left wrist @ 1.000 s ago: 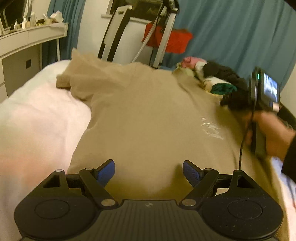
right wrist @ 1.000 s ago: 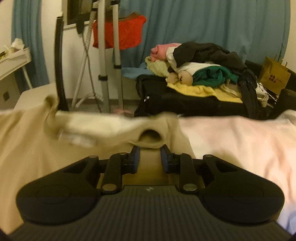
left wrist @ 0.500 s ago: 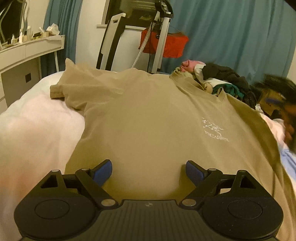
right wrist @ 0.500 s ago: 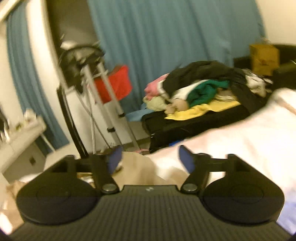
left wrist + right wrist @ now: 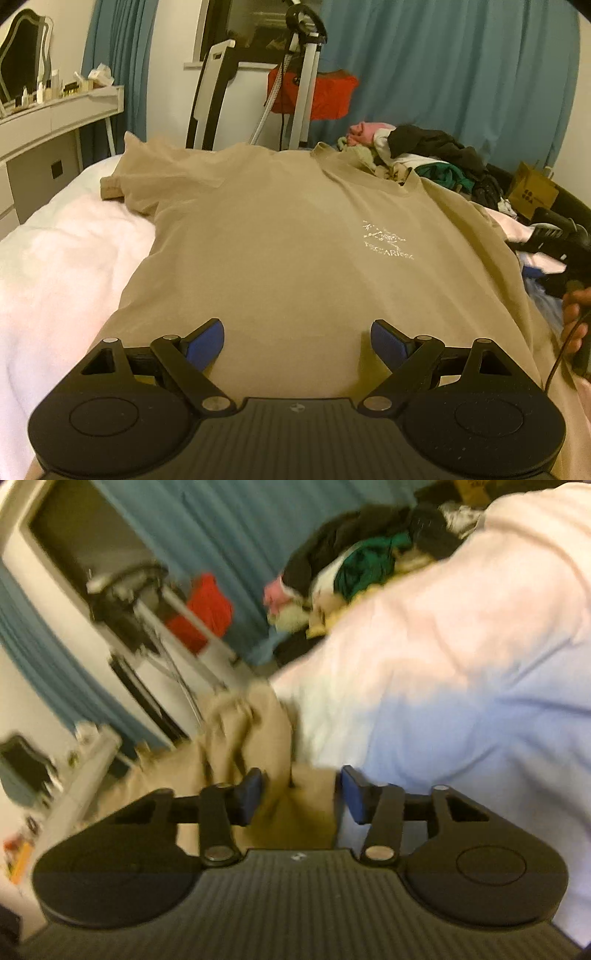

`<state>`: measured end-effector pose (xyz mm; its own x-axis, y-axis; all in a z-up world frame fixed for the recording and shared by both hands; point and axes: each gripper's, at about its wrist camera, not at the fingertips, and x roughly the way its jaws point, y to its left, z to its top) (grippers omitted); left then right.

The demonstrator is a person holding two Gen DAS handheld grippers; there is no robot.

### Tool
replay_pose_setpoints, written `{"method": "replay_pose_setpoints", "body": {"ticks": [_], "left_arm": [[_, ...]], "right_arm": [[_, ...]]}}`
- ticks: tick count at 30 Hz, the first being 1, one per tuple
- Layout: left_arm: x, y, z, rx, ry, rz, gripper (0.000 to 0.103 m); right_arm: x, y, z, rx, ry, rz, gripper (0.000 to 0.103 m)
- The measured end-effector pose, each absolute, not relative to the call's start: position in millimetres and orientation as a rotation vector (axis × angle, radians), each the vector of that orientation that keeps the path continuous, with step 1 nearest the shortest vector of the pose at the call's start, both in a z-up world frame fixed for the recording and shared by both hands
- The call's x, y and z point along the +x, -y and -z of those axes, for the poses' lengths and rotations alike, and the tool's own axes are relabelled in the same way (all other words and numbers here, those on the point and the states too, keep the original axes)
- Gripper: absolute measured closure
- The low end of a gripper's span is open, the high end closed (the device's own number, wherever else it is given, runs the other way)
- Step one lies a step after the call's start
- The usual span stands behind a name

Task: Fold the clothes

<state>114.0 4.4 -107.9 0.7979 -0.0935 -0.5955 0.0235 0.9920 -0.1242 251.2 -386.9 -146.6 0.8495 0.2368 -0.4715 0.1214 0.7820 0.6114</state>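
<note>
Readable text, for your record: tan T-shirt [image 5: 280,236], chest print [image 5: 386,245] in white, partly legible, ending "ARK"; brown paper bag [image 5: 532,192], dark dot logo, unreadable.

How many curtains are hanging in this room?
2 in the left wrist view. A narrow blue curtain hangs at the far left beside the white desk; a wide blue curtain hangs behind the clothes pile. Others may be out of view.

Blue curtains [image 5: 443,66] behind white bed [image 5: 55,258]
</note>
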Motion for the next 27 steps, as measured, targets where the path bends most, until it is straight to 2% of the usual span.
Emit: {"method": "replay_pose_setpoints", "body": {"ticks": [2, 4, 8, 12, 17, 21, 24, 25, 27], "left_arm": [[114.7, -2.4, 109.0, -0.107, -0.635, 0.066, 0.015], [114.6, -1.7, 109.5, -0.104, -0.627, 0.071, 0.015], [114.2, -2.1, 109.6, -0.103, -0.615, 0.085, 0.015], [112.5, -3.0, 107.6, -0.111, -0.601, 0.098, 0.015], [109.8, -7.2, 102.5, -0.126, -0.583, 0.100, 0.015], [110.2, -11.6, 100.0, -0.134, -0.580, 0.090, 0.016], [112.7, -15.6, 98.8, -0.146, -0.587, 0.087, 0.016], [113.5, -16.7, 98.6, -0.147, -0.589, 0.086, 0.016], [114.9, -18.6, 98.5, -0.149, -0.594, 0.085, 0.016]], "right_arm": [[253.9, 387.4, 150.6, 0.672, -0.576, -0.064, 0.077], [254.6, 390.5, 149.9, 0.688, -0.569, -0.076, 0.087], [239.2, 387.9, 121.3, 0.625, -0.463, -0.084, 0.091], [217.0, 381.4, 91.3, 0.534, -0.353, -0.059, 0.091], [206.4, 301.6, 66.5, 0.229, -0.298, -0.201, 0.091], [219.0, 231.3, 94.7, 0.096, -0.425, -0.340, 0.090], [230.9, 216.7, 114.4, 0.105, -0.519, -0.380, 0.088], [228.9, 220.2, 111.8, 0.116, -0.527, -0.386, 0.084], [222.0, 231.6, 101.1, 0.155, -0.534, -0.399, 0.065]]}}
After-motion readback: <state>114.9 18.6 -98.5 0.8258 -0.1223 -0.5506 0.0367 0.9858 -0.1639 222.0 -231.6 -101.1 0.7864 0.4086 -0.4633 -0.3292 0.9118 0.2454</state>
